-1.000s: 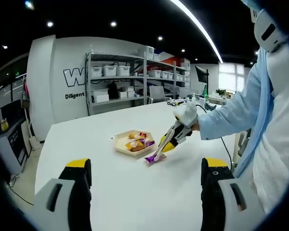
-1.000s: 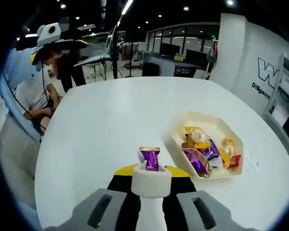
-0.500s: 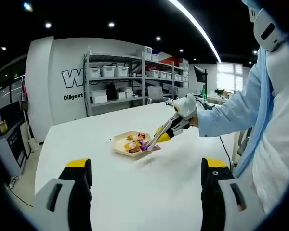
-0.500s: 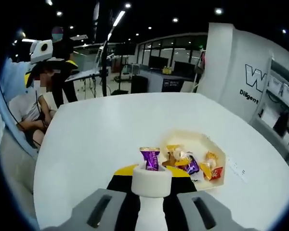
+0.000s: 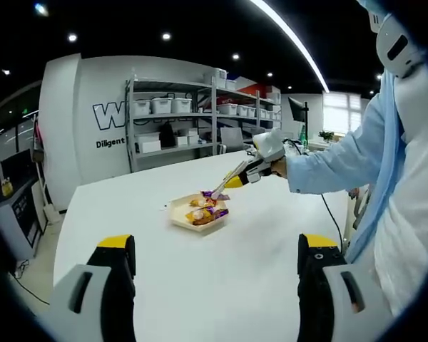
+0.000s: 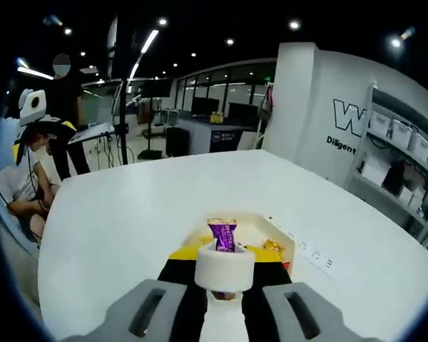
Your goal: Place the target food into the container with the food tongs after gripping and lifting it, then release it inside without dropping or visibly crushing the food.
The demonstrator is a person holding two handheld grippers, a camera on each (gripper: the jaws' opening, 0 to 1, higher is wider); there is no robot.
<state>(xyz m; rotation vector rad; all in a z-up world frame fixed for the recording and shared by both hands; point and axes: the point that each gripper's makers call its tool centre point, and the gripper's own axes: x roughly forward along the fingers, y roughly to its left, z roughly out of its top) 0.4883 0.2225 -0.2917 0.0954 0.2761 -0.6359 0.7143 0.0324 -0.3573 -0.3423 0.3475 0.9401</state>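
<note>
purple-wrapped candy point(image 6: 222, 234) in tongs point(image 5: 228, 180) above tray point(image 5: 180, 210)

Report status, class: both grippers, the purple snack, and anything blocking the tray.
Left gripper open, idle over the table. Right gripper shut on food tongs, purple snack pinched at the tips, above the tray. Tray holds other snacks; nothing blocks.

Container point(image 6: 267, 229) contents largely behind tongs point(image 6: 225, 267)

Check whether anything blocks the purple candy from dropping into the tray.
Nothing visible does. The tongs hold the purple candy over the tray, with open air beneath. Other wrapped snacks already lie in the tray, so it may land on them.
</note>
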